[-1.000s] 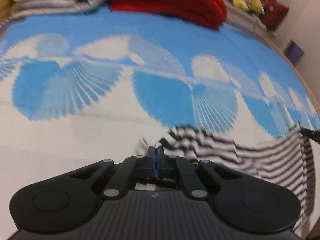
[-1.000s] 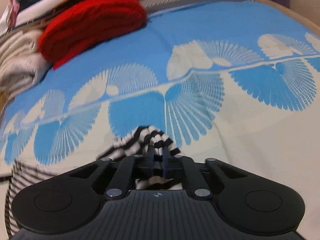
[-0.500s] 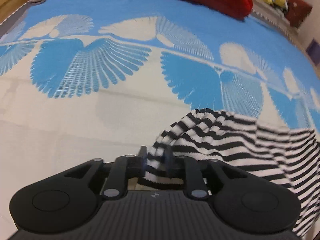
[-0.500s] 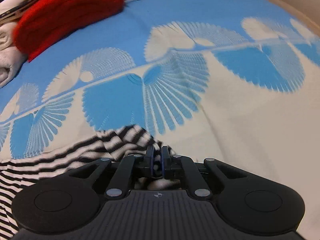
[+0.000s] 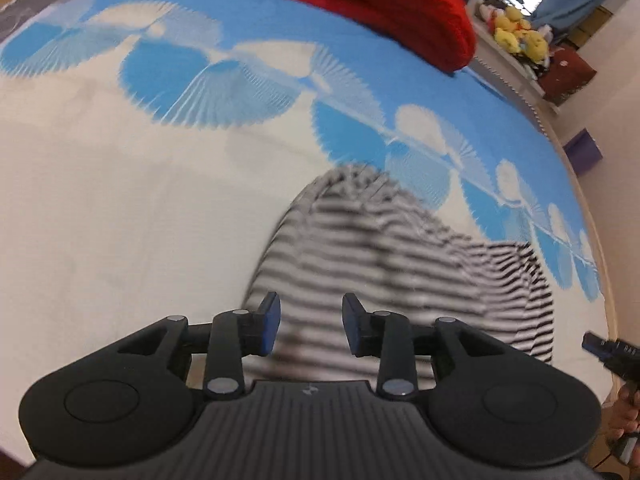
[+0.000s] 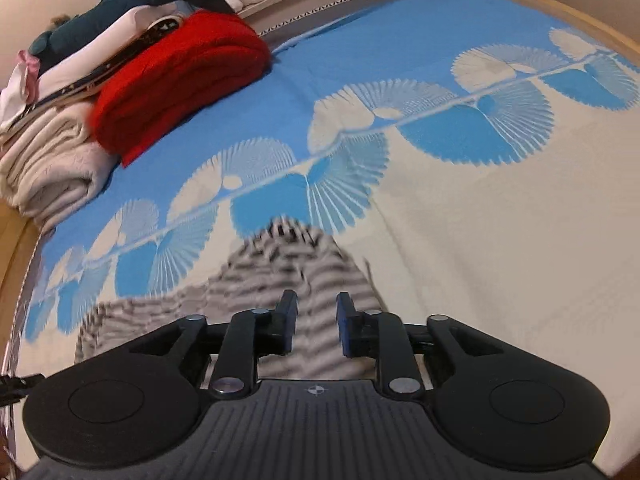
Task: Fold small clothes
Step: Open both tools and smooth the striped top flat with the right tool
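left gripper (image 5: 308,330) w/ jaws apart, they've just been opening, blue pads clear of the cloth, nothing pinched. below and ahead of it lies the striped garment (image 5: 384,264), soft knit in thin black-and-white bands, blurred, humped into a rounded mound on the bedspread (image 5: 100,208). right gripper (image 6: 314,330) same story: jaws just been opening, gap btwn the pads, stripes showing through the gap but the pads aren't pressing on them. from the right wrist view the striped garment (image 6: 288,268) runs from a rounded end near the fan print back under the gripper and off to the left. bedspread (image 6: 500,240) is flat woven fabric, cream near side, bright blue far side, w/ a row of pleated fan shapes along the seam. at the far edge a thick red blanket (image 6: 176,80), fuzzy, folded in fat layers, touching a cream folded blanket (image 6: 52,168) w/ a quilted look. right gripper's tip (image 5: 608,350) peeks in at the edge of the left view, near the cloth.
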Demonstrator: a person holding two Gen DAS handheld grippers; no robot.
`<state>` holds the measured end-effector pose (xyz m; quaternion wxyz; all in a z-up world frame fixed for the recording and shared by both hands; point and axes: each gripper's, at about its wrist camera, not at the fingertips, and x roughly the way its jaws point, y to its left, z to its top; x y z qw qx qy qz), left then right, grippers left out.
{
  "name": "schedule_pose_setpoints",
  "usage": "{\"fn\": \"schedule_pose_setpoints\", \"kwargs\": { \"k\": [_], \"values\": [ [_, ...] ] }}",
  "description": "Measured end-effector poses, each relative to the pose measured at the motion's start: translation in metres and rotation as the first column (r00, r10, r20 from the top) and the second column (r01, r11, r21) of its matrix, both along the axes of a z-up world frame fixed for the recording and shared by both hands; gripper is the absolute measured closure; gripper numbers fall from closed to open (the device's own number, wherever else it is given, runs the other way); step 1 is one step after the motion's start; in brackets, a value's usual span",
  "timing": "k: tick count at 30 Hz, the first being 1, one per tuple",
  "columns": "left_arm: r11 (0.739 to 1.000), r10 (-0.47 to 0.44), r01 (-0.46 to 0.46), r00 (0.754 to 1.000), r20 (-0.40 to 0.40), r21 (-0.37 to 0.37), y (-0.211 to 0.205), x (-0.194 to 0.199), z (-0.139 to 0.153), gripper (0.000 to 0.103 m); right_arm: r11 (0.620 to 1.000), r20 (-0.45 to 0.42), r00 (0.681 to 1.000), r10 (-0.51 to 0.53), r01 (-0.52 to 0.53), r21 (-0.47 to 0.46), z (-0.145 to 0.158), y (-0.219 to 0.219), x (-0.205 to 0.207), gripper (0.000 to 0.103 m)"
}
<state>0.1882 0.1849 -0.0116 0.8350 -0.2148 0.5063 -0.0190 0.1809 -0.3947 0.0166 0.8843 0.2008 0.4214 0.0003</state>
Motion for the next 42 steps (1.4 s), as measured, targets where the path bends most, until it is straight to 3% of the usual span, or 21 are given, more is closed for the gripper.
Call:
{"fn": "schedule_pose_setpoints", "kwargs": {
  "k": [5, 8, 12, 17, 19, 21, 23, 26, 27, 28, 30, 32, 35, 38, 40, 42],
  "values": [
    [0.998, 0.055, -0.057, 0.983, -0.176, -0.005, 0.016, -0.022, -0.048, 0.067, 0.997, -0.149, 0.988, -0.044, 0.052, 0.049, -0.049, -0.009, -0.031, 0.078],
    [0.997, 0.040, -0.049, 0.989, -0.143, -0.060, 0.019, -0.022, -0.048, 0.065, 0.996, -0.145, 0.987, -0.064, 0.072, 0.049, -0.053, -0.011, -0.039, 0.078],
    [0.995, 0.048, -0.065, 0.979, -0.198, -0.076, 0.021, -0.017, -0.062, 0.064, 0.996, -0.200, 0.978, -0.063, 0.076, 0.055, -0.067, -0.013, -0.039, 0.077],
    [0.997, 0.019, -0.036, 0.978, -0.207, -0.076, 0.018, -0.013, -0.070, 0.064, 0.998, -0.249, 0.968, -0.040, 0.049, 0.030, -0.079, -0.004, -0.032, 0.077],
    [0.998, -0.024, 0.011, 0.981, -0.191, -0.067, 0.011, -0.010, -0.070, 0.076, 1.000, -0.255, 0.967, -0.025, 0.027, 0.001, -0.081, 0.001, -0.031, 0.080],
    [0.998, -0.057, 0.051, 0.988, -0.142, -0.044, 0.008, -0.010, -0.063, 0.103, 1.000, -0.257, 0.966, -0.025, 0.024, -0.009, -0.081, 0.002, -0.031, 0.097],
    [1.000, -0.017, 0.017, 0.998, -0.059, -0.013, 0.015, -0.015, -0.047, 0.103, 0.998, -0.230, 0.972, -0.051, 0.056, 0.016, -0.073, -0.007, -0.034, 0.099],
    [0.995, 0.080, -0.076, 0.995, 0.059, -0.068, 0.037, -0.031, -0.023, 0.103, 0.984, -0.129, 0.984, -0.122, 0.138, 0.116, -0.047, -0.026, -0.048, 0.100],
    [0.995, 0.085, -0.081, 0.994, 0.072, -0.056, 0.038, -0.035, -0.020, 0.103, 0.979, -0.092, 0.987, -0.130, 0.142, 0.148, -0.039, -0.031, -0.054, 0.100],
    [0.997, 0.080, -0.078, 0.995, 0.065, -0.027, 0.038, -0.038, -0.019, 0.103, 0.976, -0.061, 0.989, -0.134, 0.142, 0.167, -0.032, -0.035, -0.059, 0.100],
    [0.998, 0.045, -0.044, 0.999, -0.026, 0.047, 0.032, -0.038, -0.031, 0.103, 0.978, -0.060, 0.987, -0.146, 0.153, 0.145, -0.029, -0.040, -0.062, 0.102],
    [0.996, 0.008, 0.006, 0.987, -0.159, 0.087, 0.023, -0.033, -0.053, 0.103, 0.979, -0.161, 0.973, -0.166, 0.182, 0.090, -0.043, -0.043, -0.058, 0.102],
    [0.987, -0.050, 0.082, 0.975, -0.214, 0.141, 0.009, -0.026, -0.062, 0.102, 0.985, -0.275, 0.949, -0.153, 0.168, 0.033, -0.062, -0.035, -0.049, 0.102],
    [0.978, -0.035, 0.055, 0.994, -0.099, 0.200, 0.004, -0.026, -0.040, 0.097, 0.994, -0.259, 0.960, -0.108, 0.099, -0.048, -0.058, -0.022, -0.045, 0.101],
    [0.983, -0.047, 0.047, 0.999, -0.006, 0.175, 0.000, -0.025, -0.025, 0.069, 0.991, -0.235, 0.964, -0.126, 0.112, -0.071, -0.051, -0.022, -0.044, 0.101],
    [0.992, -0.079, 0.073, 0.995, 0.054, 0.106, -0.006, -0.021, -0.017, 0.063, 0.983, -0.162, 0.976, -0.144, 0.123, -0.133, -0.039, -0.018, -0.047, 0.096]
  ]
}}
